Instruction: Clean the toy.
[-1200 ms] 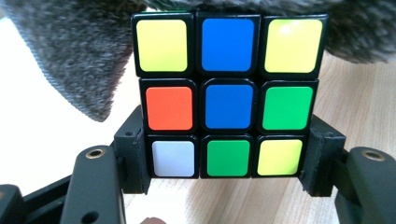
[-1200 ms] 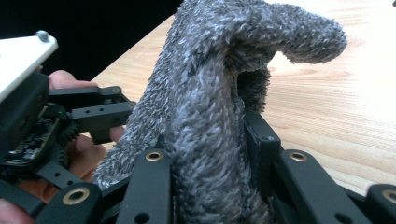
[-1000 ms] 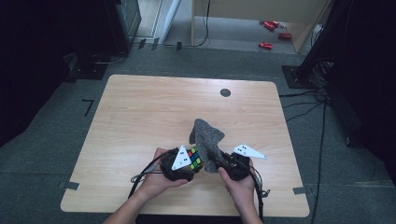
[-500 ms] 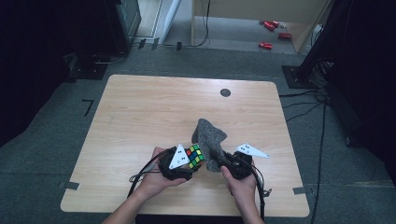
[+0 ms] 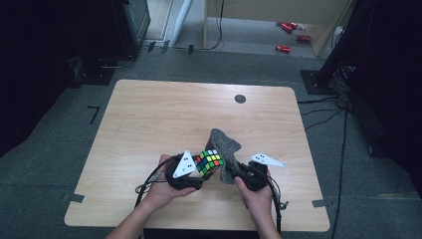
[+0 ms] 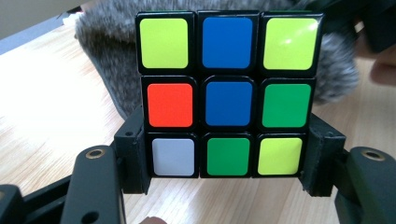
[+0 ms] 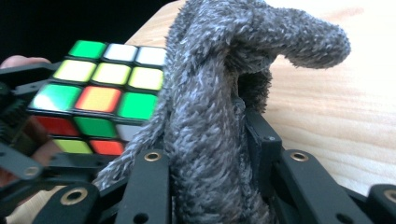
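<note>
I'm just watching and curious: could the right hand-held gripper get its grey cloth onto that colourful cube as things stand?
Probably yes. The right hand-held gripper is shut on the grey cloth, and the cube, clamped in the left hand-held gripper, sits right beside the cloth with nothing between them.

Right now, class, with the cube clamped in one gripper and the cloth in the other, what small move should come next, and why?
Probably ease the right gripper leftward so the grey cloth rubs the cube. The left gripper is shut on the cube's sides, and the cloth hangs right beside it, seemingly brushing one face.
</note>
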Demonstrator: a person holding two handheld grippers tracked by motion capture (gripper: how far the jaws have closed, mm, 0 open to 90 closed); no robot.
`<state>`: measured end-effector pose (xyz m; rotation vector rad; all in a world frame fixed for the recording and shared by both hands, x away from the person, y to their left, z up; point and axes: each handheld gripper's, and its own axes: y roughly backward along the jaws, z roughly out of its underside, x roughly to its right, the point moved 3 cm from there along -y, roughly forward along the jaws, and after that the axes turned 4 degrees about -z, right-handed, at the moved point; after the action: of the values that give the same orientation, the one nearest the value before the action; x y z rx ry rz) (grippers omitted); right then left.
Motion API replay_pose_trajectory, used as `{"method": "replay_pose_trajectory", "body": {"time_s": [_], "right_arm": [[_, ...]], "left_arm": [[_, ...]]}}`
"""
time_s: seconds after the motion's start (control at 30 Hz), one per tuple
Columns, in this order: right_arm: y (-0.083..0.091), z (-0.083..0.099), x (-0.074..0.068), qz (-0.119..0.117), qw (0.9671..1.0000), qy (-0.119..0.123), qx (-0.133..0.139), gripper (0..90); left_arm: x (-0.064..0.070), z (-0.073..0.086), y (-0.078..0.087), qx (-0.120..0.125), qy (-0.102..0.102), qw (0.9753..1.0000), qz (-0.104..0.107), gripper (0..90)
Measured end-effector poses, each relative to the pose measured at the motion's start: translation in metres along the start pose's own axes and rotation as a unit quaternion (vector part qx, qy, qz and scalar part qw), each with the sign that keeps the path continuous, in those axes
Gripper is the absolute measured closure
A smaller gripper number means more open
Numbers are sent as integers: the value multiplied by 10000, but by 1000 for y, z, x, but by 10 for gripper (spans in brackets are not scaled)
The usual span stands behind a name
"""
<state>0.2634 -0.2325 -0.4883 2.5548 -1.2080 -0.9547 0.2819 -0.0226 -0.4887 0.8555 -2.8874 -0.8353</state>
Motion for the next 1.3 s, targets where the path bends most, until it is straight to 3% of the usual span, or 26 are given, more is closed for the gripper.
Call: {"method": "replay_pose_trajectory", "body": {"time_s": [0.13, 0.17, 0.23, 0.47, 0.5, 0.57, 0.63, 0.7, 0.83, 0.87, 0.9, 1.0, 1.03, 1.3], "right_arm": [[7, -7, -3, 28, 9998, 37, 168, 673], [13, -11, -3, -129, 9993, 1, 350, 673], [15, -12, -4, -194, 9990, -16, 390, 673], [9, -13, -25, -601, 9972, 354, 259, 670], [6, -10, -26, -467, 9974, 515, 208, 668], [5, -10, -25, -441, 9976, 503, 192, 668], [5, -9, -20, -182, 9984, 511, 182, 668], [6, -9, -21, -149, 9982, 558, 188, 668], [6, -8, -41, -146, 9946, 1003, 214, 664], [6, -8, -41, -146, 9946, 1003, 214, 664], [5, -8, -44, -153, 9929, 1161, 209, 659], [6, -8, -40, -206, 9945, 1007, 215, 656], [7, -8, -33, -88, 9956, 908, 215, 657], [4, -7, -32, -8, 9956, 926, 145, 656]], "left_arm": [[0, 3, -2, -112, -31, 9999, -30, 350], [2, 3, -5, -202, -68, 9998, -31, 350], [4, 3, -6, -230, -133, 9996, -49, 350], [12, 1, -9, -231, -261, 9994, 3, 350], [12, 2, -9, -298, -350, 9989, -95, 350], [11, 2, -8, -302, -351, 9989, -109, 350], [12, 1, -9, -312, -324, 9989, -98, 350], [13, 1, -10, -324, -287, 9990, -79, 350], [21, 3, -15, -421, -377, 9983, -114, 350], [21, 3, -15, -421, -377, 9983, -114, 350], [21, 3, -14, -412, -361, 9984, -103, 350], [19, 2, -13, -394, -337, 9986, -106, 350], [18, 2, -12, -359, -292, 9989, -99, 350], [14, 5, -12, -388, -260, 9989, -101, 350]]}}
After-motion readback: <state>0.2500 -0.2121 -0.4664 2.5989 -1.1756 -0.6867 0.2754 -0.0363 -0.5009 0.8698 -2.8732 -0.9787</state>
